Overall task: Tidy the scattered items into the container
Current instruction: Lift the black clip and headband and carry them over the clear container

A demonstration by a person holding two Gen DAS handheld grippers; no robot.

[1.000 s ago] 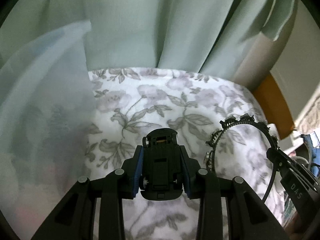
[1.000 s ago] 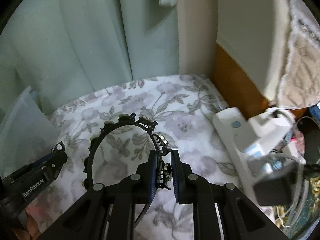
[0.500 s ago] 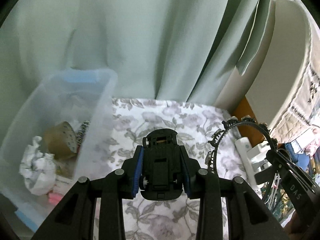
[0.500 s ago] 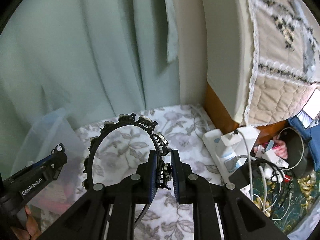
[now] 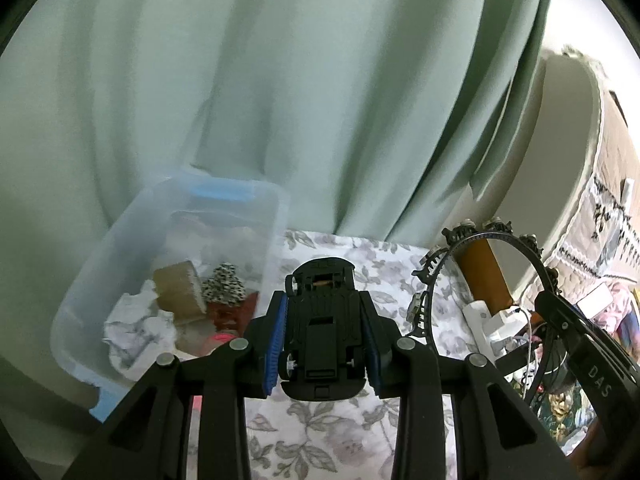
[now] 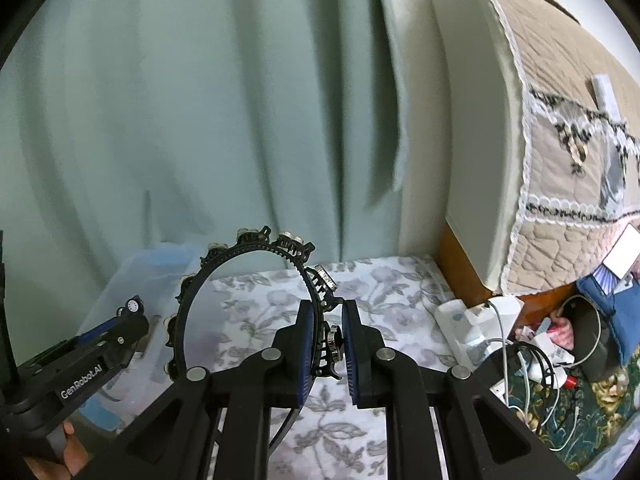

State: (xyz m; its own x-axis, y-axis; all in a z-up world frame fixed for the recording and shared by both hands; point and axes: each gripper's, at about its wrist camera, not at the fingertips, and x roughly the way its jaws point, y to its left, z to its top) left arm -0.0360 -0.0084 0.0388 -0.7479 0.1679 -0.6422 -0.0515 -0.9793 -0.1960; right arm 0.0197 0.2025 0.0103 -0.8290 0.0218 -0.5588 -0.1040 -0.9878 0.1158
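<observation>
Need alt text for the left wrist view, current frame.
The left gripper clamps a black toy car, underside facing the camera, above a floral sheet. At left, a clear plastic bin holds crumpled paper and a tape roll; at right, the right gripper holds a black studded headband before a pale green curtain.

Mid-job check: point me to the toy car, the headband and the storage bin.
toy car [image 5: 320, 332]: left wrist view, middle of its black underside, between the pads.
headband [image 6: 244, 246]: right wrist view, top of the black toothed arc.
storage bin [image 5: 276, 232]: left wrist view, its translucent right wall.
</observation>
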